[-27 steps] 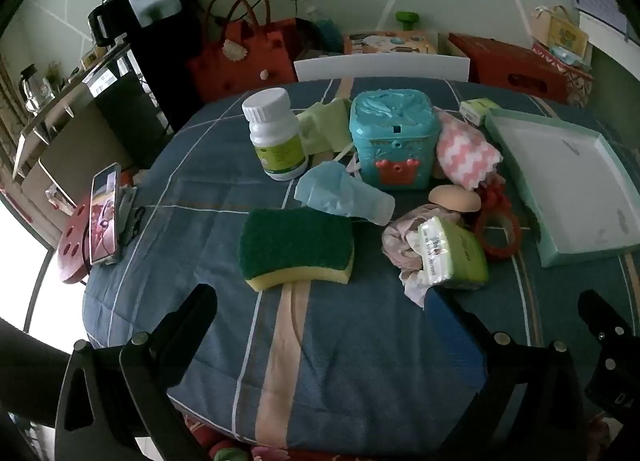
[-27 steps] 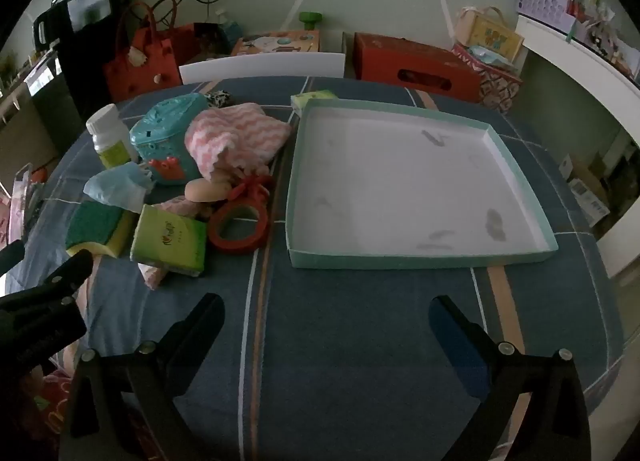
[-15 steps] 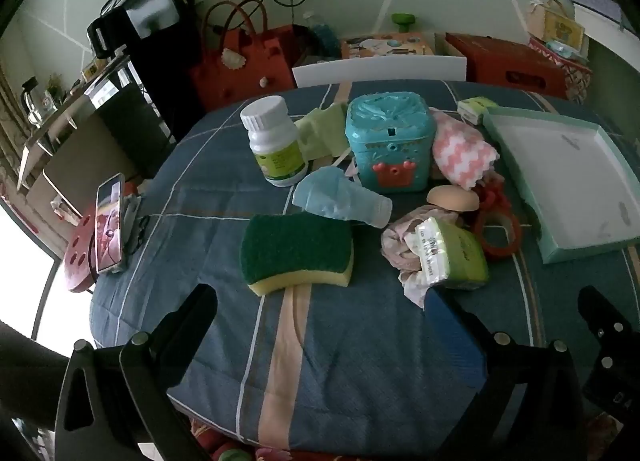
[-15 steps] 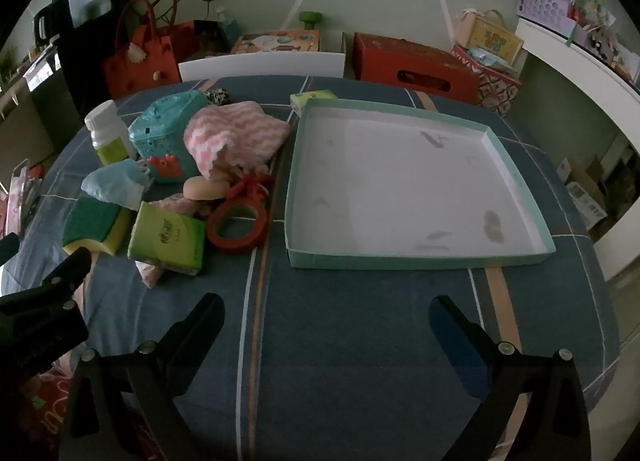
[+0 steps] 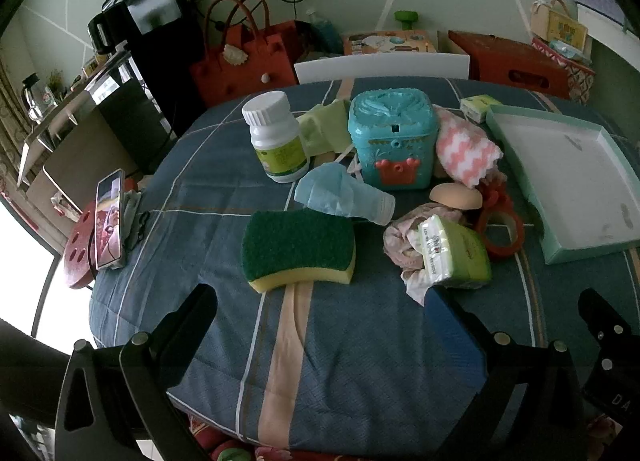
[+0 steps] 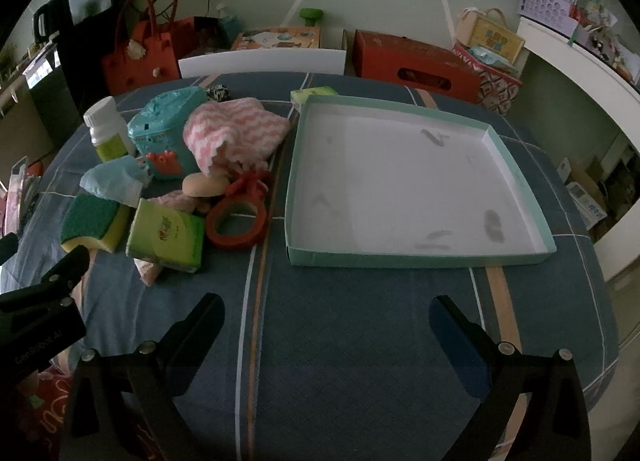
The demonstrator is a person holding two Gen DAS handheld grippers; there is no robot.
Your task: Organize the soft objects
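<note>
Left wrist view shows my left tool (image 5: 320, 301) spread apart before the sponge (image 5: 298, 248), my right tool (image 6: 326, 311) likewise apart facing the tray (image 6: 416, 260).

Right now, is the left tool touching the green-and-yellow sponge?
Apart. In the left wrist view, the left tool hangs open with bare blue tablecloth visible between its fingertips and the sponge ahead of them.

- Left gripper (image 5: 320, 301): two matte black angular fingers (image 5: 188, 321), silver screw heads along the frame, blue pad on the inner face of one finger.
- Right gripper (image 6: 326, 321): same black build, silver screws, blue pad; pale lettering on the neighbouring black housing.
</note>
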